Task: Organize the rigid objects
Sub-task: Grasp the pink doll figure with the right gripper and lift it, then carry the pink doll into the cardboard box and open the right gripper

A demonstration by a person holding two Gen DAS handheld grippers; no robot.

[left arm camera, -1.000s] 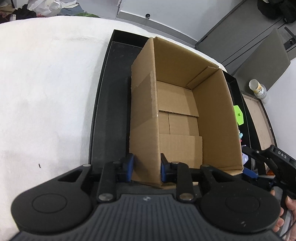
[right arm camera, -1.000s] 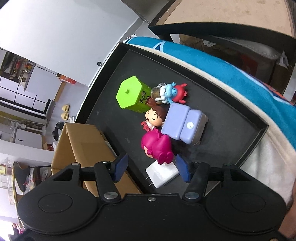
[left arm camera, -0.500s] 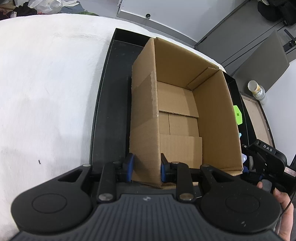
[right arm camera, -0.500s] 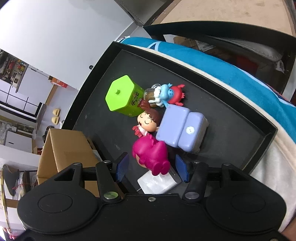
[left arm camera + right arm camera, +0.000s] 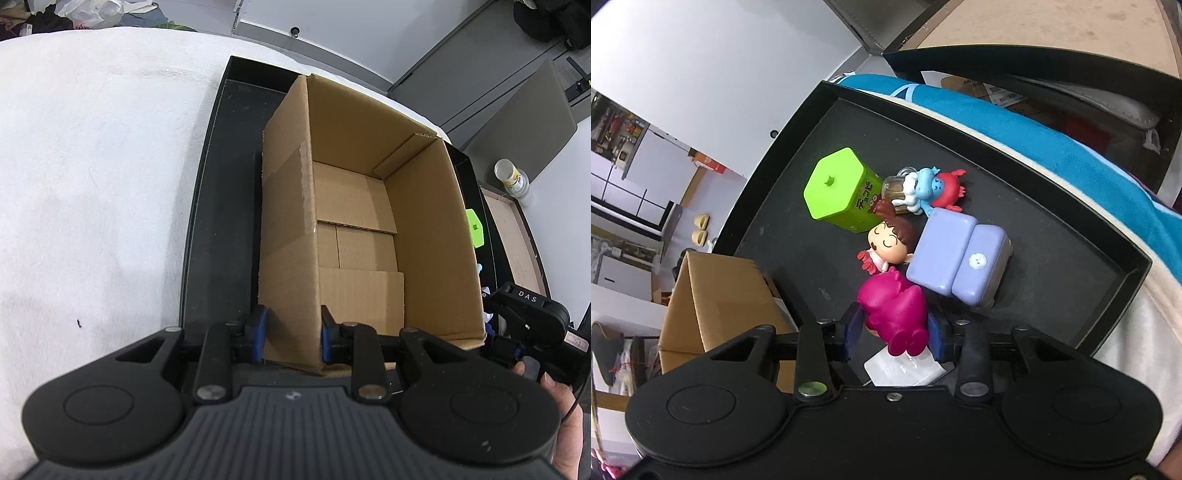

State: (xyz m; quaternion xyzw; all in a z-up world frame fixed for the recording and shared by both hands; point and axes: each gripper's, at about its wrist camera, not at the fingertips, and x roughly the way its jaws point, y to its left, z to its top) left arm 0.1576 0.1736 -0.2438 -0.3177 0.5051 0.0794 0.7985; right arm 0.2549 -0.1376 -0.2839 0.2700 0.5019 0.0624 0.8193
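Note:
An open cardboard box [image 5: 369, 206] with a bare floor stands in a black tray [image 5: 214, 206]. My left gripper [image 5: 291, 332] is shut on the box's near wall, one blue pad outside and one inside. In the right wrist view a magenta toy figure [image 5: 894, 314] lies in a second black tray [image 5: 1052, 266]. My right gripper [image 5: 894, 332] is closing on it, and its blue pads press both sides. Beyond the figure lie a brown-haired doll [image 5: 886, 243], a lilac box [image 5: 956, 254], a green hexagonal box [image 5: 838, 188] and a blue-and-red figure [image 5: 938, 184]. A white charger [image 5: 905, 371] lies under the gripper.
White cloth [image 5: 92, 166] covers the surface left of the box's tray. The cardboard box [image 5: 713, 295] shows left of the toy tray, and a blue blanket [image 5: 1034, 147] borders that tray's far side. A hand holds the right gripper's housing [image 5: 528, 314] beside the box. A bottle [image 5: 511, 177] stands beyond.
The right gripper's jaws have closed from wide apart onto the magenta figure, after moving slightly forward over the white charger. The left gripper and the box have not moved.

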